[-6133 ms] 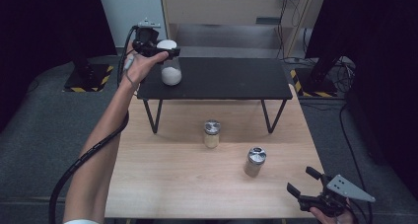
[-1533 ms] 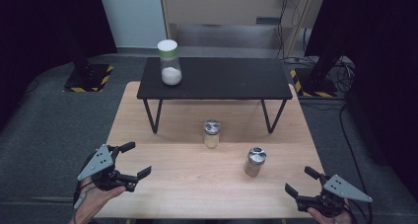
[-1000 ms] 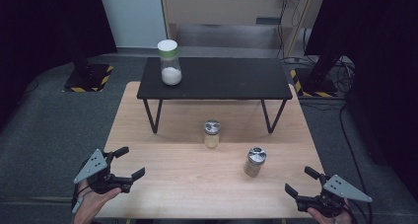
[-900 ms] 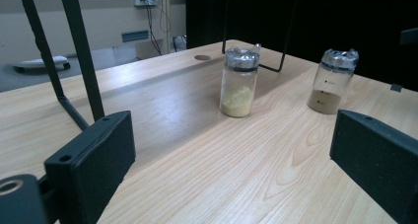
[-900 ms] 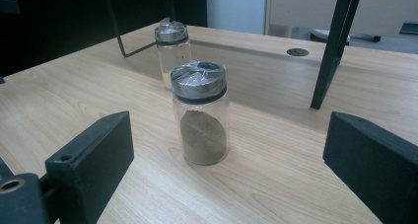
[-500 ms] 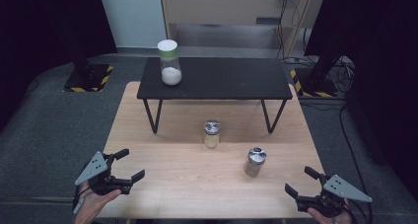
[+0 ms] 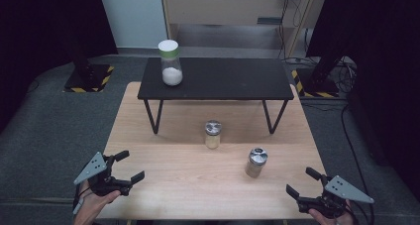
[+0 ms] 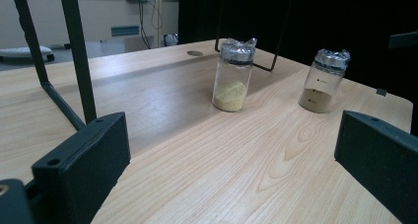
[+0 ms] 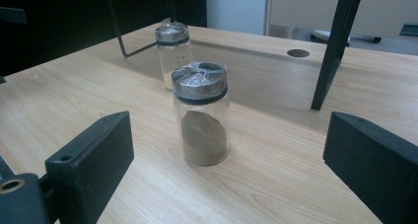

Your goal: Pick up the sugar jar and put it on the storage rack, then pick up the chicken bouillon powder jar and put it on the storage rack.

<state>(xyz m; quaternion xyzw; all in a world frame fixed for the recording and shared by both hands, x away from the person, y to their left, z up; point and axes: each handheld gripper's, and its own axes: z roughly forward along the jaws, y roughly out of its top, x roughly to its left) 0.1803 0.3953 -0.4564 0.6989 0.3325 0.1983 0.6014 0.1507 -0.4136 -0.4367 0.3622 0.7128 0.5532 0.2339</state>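
Observation:
A tall jar (image 7: pixel 171 64) with a green-rimmed white lid and white powder stands on the left part of the black shelf (image 7: pixel 233 79). On the wooden table (image 7: pixel 188 185) below, a small jar of yellow powder (image 7: pixel 213 134) (image 8: pixel 232 76) (image 9: pixel 172 49) stands upright near the middle. A small jar of brown powder (image 7: pixel 256 162) (image 8: pixel 324 81) (image 9: pixel 202 114) stands to its right. My left gripper (image 7: pixel 125 167) hovers open at the table's front left corner, holding nothing. At the front right my right gripper (image 7: pixel 303 183) is open too, its jaws pointing at the brown jar.
The shelf's thin black legs (image 7: pixel 151 116) stand on the table behind the small jars. Grey floor (image 7: pixel 59 121) surrounds the table, with black stands on striped bases (image 7: pixel 89 76) at the back corners and a wooden cabinet (image 7: pixel 223 7) behind.
Six seconds ago my left gripper held the tall jar at the shelf; it has let go and come back to the front left corner. Over the last second it drifted slightly down. The right gripper is still.

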